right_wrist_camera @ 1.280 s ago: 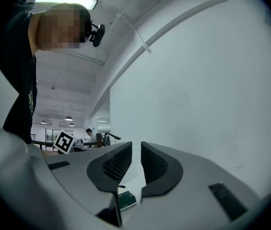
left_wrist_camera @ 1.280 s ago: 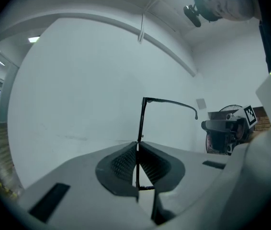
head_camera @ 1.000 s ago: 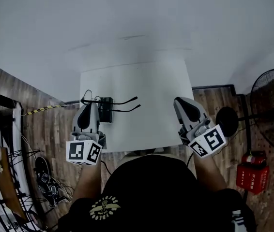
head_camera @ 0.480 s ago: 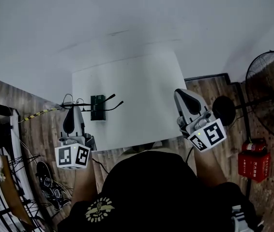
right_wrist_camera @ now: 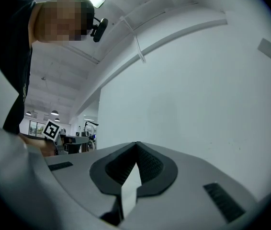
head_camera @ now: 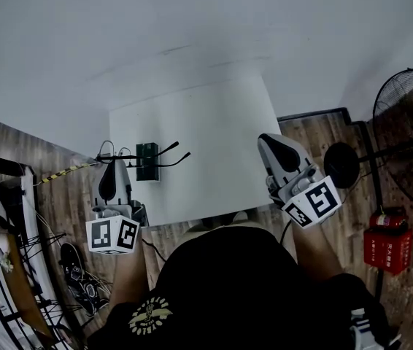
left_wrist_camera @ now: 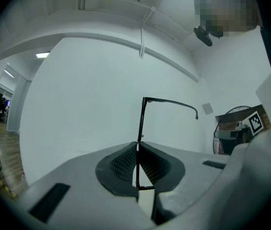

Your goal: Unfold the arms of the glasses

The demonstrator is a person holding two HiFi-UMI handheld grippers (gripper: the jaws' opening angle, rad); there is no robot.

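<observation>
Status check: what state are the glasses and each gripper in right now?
glasses: both arms unfolded, sticking out from the frame.
left gripper: shut on the glasses' front frame.
right gripper: shut, nothing between its jaws.
fan: spinning or not, cannot tell.

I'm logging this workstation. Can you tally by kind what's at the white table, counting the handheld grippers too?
Grippers: 2, the left gripper and the right gripper
Glasses: 1
Dark rectangular object: 1
Total: 4
</observation>
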